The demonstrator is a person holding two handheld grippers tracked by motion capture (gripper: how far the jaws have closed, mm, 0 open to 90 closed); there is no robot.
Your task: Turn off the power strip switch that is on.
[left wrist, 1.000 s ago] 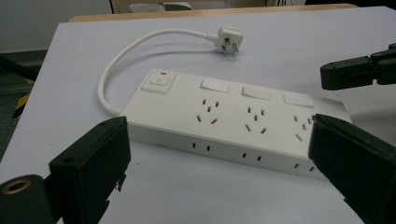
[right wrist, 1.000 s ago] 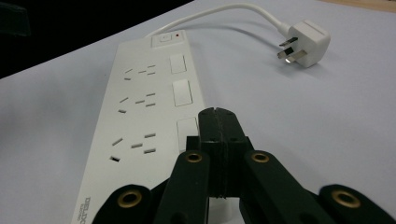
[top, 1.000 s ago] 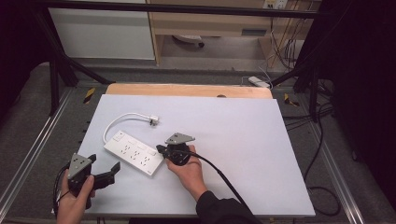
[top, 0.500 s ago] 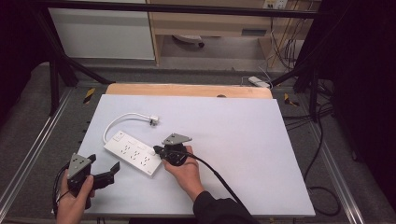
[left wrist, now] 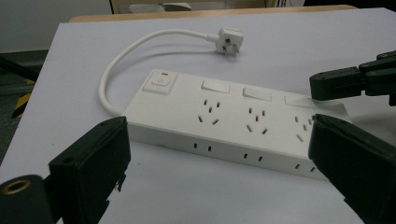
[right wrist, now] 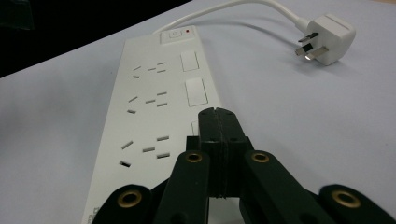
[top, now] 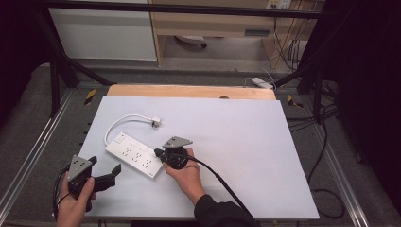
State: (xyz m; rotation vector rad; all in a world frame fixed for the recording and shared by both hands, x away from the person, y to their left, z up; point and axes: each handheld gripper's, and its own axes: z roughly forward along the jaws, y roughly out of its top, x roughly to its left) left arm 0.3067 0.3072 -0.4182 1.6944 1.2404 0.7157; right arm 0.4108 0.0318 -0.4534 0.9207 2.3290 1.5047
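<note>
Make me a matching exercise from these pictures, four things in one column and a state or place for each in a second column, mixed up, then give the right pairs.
Things:
1. left gripper
2. right gripper
3. plug
4. main switch

States or places:
A. jaws shut, tips over a small switch of the power strip
B. lies on the white table, prongs bare, beyond the strip
C. jaws wide open, short of the strip's long side
D. at the strip's cord end, under a red mark

Pairs: 1-C, 2-A, 3-B, 4-D
</note>
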